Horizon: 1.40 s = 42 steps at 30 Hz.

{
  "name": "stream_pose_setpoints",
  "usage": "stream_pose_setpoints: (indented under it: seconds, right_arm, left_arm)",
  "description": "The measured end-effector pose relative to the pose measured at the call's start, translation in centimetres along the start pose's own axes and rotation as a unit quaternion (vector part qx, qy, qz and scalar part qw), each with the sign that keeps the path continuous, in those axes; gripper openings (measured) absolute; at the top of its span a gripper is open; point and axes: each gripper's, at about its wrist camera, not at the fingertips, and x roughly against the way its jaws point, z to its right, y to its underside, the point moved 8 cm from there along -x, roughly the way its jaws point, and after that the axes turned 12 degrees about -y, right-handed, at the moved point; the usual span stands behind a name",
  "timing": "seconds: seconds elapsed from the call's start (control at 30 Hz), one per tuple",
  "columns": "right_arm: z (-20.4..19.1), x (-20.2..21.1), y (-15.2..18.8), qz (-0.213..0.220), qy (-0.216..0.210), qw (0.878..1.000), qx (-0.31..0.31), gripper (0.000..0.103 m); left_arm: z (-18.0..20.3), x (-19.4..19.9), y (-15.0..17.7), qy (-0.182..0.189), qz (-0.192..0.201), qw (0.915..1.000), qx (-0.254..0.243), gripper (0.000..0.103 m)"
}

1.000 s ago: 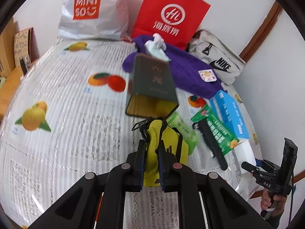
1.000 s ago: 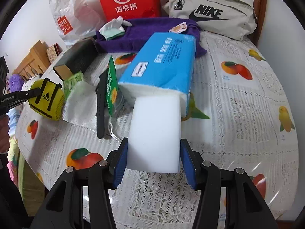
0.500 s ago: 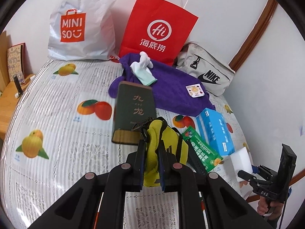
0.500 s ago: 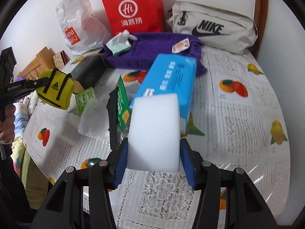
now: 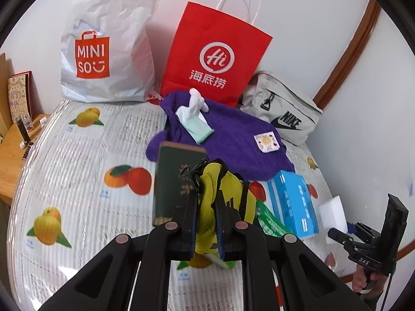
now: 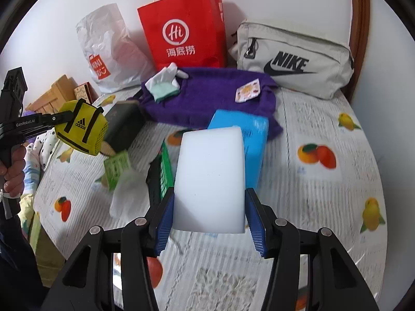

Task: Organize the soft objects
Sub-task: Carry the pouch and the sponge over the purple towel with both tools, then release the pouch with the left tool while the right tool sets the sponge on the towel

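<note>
Left gripper (image 5: pixel 206 223) pinching yellow pouch (image 5: pixel 228 194), jaws nearly closed; right gripper (image 6: pixel 210 217) clamping white sponge (image 6: pixel 210 178), jaws wide, above table (image 6: pixel 324 194).

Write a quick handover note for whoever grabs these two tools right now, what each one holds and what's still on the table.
Left tool: shut on the yellow pouch, held above the table.
Right tool: shut on the white sponge, also in the air.
Still lying there: purple towel with a white glove on it, blue tissue pack, dark box.
Done: both items picked up. Left: set them down somewhere; the rest is untouched.
</note>
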Motion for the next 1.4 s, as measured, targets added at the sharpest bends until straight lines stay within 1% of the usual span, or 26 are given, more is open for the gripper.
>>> stream_pose_setpoints:
  seconds: [0.17,0.37,0.47,0.57,0.67,0.93,1.0,1.2,1.4]
  right_arm:
    - [0.7,-0.4,-2.5,0.009,0.006,1.0,0.012,0.052]
    - [2.3,-1.2,-6.2,0.023,0.012,1.0,0.005,0.052]
    - [2.9,-2.1,-8.1,0.026,0.01,1.0,0.006,0.052]
    - [3.6,-3.3,-9.8,0.024,0.017,1.0,0.004,0.052]
    - [4.6,-4.5,-11.1,0.02,0.019,1.0,-0.001,0.052]
    - [7.2,-7.5,-13.5,0.009,0.019,0.999,-0.031,0.052]
    - [7.6,-8.3,-14.1,0.007,0.012,0.999,-0.035,0.052]
    - [8.5,-11.0,-15.2,-0.006,0.01,0.999,-0.044,0.052]
    - [9.1,-14.6,-15.6,-0.039,0.011,0.998,-0.041,0.052]
  left_arm:
    - [0.2,-1.2,-1.9,-0.007,0.0,1.0,0.005,0.012]
    - [0.5,-2.8,-3.9,-0.008,-0.003,0.9999,0.007,0.012]
    - [0.9,-4.0,-5.1,-0.009,-0.007,0.9999,0.009,0.012]
    - [1.3,-5.0,-6.3,-0.009,-0.009,0.9999,0.007,0.012]
    - [1.7,-6.2,-7.3,-0.017,-0.009,0.9998,0.003,0.012]
    - [2.6,-9.7,-9.2,-0.01,-0.026,0.9996,0.007,0.012]
    - [2.8,-10.6,-9.6,-0.009,-0.03,0.9995,0.006,0.012]
    - [3.5,-13.5,-10.3,-0.005,-0.051,0.9987,0.009,0.012]
    - [3.9,-16.3,-10.2,-0.013,-0.071,0.9974,0.001,0.012]
